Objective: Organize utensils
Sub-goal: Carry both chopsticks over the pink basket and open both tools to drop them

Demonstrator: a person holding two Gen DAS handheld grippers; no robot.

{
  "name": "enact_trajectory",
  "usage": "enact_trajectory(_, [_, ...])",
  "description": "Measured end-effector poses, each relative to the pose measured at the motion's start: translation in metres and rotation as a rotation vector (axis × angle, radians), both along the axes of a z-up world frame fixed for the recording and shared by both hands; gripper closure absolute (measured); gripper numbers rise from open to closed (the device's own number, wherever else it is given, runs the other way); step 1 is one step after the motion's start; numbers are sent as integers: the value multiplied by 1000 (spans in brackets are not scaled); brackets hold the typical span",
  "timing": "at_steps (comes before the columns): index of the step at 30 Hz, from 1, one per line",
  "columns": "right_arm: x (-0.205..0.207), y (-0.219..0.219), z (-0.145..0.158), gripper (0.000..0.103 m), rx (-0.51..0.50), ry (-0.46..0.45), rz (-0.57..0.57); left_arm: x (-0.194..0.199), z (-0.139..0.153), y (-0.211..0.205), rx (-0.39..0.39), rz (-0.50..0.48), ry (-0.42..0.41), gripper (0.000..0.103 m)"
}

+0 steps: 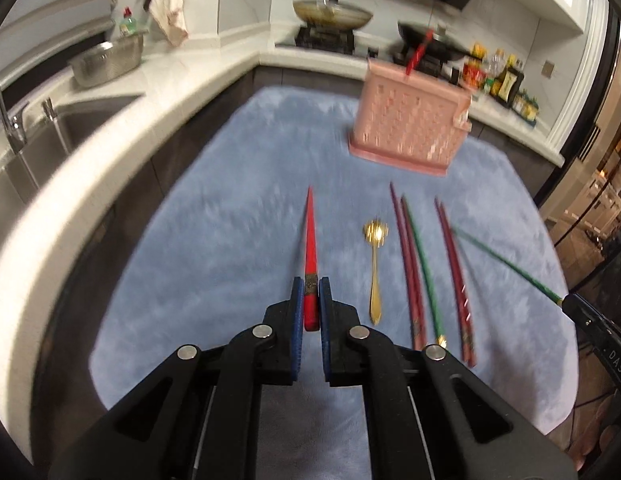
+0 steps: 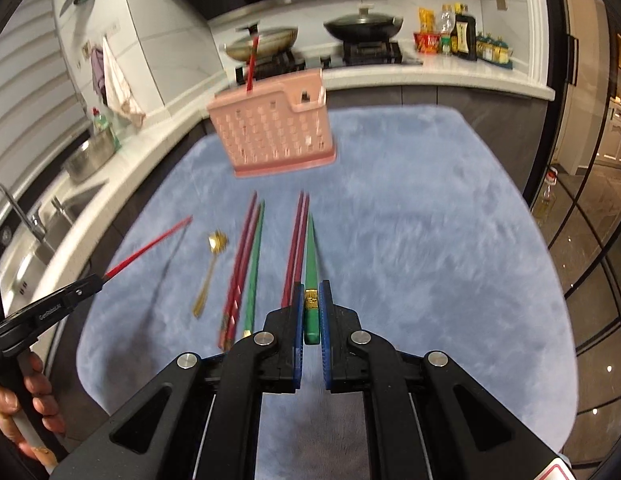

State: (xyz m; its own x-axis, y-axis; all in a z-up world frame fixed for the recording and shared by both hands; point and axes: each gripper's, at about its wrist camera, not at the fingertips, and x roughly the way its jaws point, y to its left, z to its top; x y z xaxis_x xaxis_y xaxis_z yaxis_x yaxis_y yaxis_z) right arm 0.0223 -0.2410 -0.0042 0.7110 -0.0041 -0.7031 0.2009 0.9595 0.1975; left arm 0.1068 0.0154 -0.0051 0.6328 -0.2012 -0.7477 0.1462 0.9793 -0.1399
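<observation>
**Chopsticks: light, stiff and slick, each pinched at the thick end**

The red chopstick point(image 1: 310, 248) sits in the lower middle of the left wrist view, its square butt clamped between the blue pads of the left gripper point(image 1: 310, 300), tip pointing up the frame toward the pink basket point(image 1: 410, 124). The green chopstick point(image 2: 310, 264) is held the same way in the right gripper point(image 2: 310, 304), jaws pressed together on the gold-banded end.

Both look like thin lacquered sticks: nearly weightless, rigid, and probably slippery. Holding near the thick end seems sensible for grip, but it leaves a long free length that could pivot or slide if the tip knocks the basket rim.

Lying on the blue mat point(image 1: 214, 216), right of centre in the left view, are a gold spoon point(image 1: 375, 264), a dark red pair point(image 1: 454, 276), and another dark red stick point(image 1: 404, 256) beside a green one point(image 1: 422, 268). The basket stands upper right, already holding one red stick point(image 1: 418, 52).

Motion blur hides fine detail.
</observation>
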Motion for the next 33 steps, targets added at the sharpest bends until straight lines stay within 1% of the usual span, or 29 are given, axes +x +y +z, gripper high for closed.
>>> enact_trajectory(6, [14,-13,42,96,3,-58,-10,16,51,7,-27,20,-71,96])
enact_trajectory(8, [19,-16,54,96,-6,-75,-10,21,64,7,-33,24,-88,96])
enact_trajectory(12, [32,-23,77,96,-24,-107,-14,41,93,5,-50,27,-124,96])
enact_trajectory(16, [45,-31,95,96,-34,-130,-19,60,118,-2,-47,22,-161,96])
enact_trajectory(20, [59,-42,110,96,-20,-151,-26,76,145,-10,-56,7,-204,96])
enact_trajectory(24, [74,-51,132,96,-8,-192,-31,94,173,-19,-83,-7,-245,96])
enact_trajectory(28, [100,-63,164,96,15,-253,-28,117,203,-32,-111,-25,-292,96])
enact_trajectory(33, [142,-70,209,96,6,-345,-23,147,239,-51,-130,-39,-363,96])
